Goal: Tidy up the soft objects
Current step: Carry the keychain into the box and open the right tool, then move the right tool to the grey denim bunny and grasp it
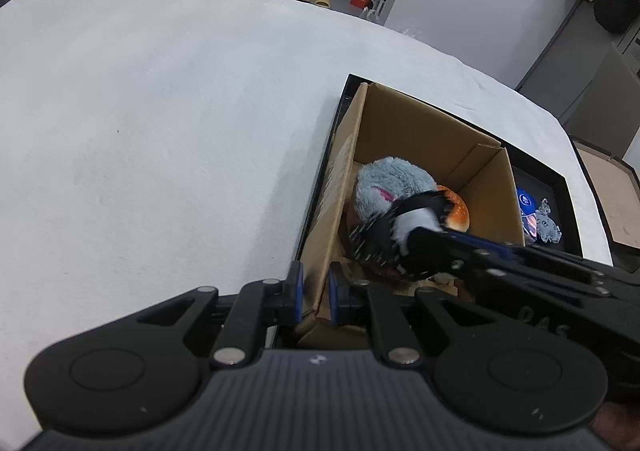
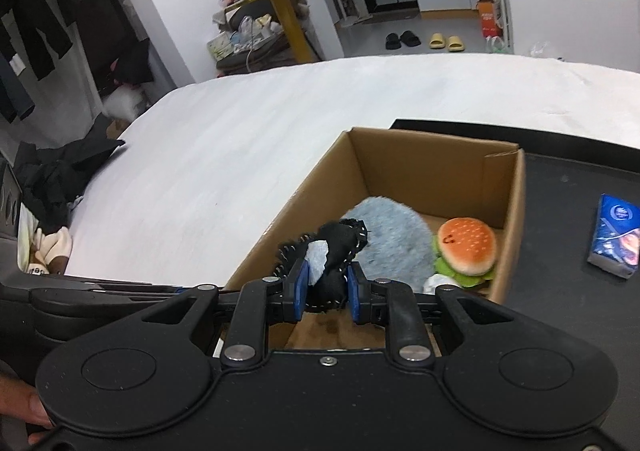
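White bed surface (image 1: 160, 111) fills most of both views. On it at 3 o'clock in the left wrist view sits a black tray (image 1: 560, 187), and a cardboard box (image 1: 420, 139) stands open-topped on the tray's left part.

Inside the box: grey-blue fluffy plush (image 2: 384, 227), largest item, lying mid-box. Burger plush (image 2: 466, 245) just beside it at its 3 o'clock in the right wrist view, touching it, against the box's right wall. Something small and white under the burger at 7 o'clock, too hidden to identify.

Right gripper (image 2: 327, 287) is clamped on a black soft toy with pale stitched edges and a white-blue patch (image 2: 338, 247). Toy sticks out from between the blue pads toward 12 o'clock, held over the near part of the box, overlapping the grey-blue plush in view; can't tell if they touch. In the left wrist view the same gripper comes in from 4 o'clock, toy motion-blurred above the plush.

Left gripper (image 1: 315, 291) is pinched on the box's near-left wall: one blue pad outside, one inside, cardboard edge between them, near the box's near corner.

On the tray at 3 o'clock of the box, apart from it: a blue tissue pack (image 2: 616, 239). A small grey figure (image 1: 546, 227) lies just beside the pack.

Slippers (image 2: 420, 40) on the floor at 12 o'clock, well beyond the bed.
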The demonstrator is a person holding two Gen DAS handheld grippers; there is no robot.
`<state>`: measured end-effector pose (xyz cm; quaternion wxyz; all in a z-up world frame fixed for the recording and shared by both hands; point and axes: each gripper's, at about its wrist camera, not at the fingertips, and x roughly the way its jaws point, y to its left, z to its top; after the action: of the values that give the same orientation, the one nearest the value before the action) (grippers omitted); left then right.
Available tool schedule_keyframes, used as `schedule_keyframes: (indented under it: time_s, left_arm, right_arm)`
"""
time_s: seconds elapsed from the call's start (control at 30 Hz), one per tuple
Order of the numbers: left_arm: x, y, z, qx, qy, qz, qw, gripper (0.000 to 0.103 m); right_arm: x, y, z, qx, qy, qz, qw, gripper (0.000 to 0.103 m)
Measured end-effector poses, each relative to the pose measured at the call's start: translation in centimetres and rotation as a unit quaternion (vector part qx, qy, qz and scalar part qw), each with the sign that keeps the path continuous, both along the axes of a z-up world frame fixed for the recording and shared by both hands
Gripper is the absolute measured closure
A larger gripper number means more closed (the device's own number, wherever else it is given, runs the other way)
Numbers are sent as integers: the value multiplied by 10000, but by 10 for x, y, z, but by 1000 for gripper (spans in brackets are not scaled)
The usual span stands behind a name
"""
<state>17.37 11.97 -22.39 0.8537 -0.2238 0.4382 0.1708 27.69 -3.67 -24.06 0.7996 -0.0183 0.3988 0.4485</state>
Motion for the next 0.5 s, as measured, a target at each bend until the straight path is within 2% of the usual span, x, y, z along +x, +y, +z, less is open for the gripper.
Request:
schedule_keyframes:
  time_s: [0.07, 0.5]
  left_arm:
    - [0, 1, -1, -46, -4, 6, 10000, 91]
    - [1, 4, -3, -122, 20, 31, 9999, 91]
  right_arm:
    - [0, 6, -3, -26, 84, 64, 9999, 78]
    - [-1, 6, -3, -90, 181, 82, 9998, 77]
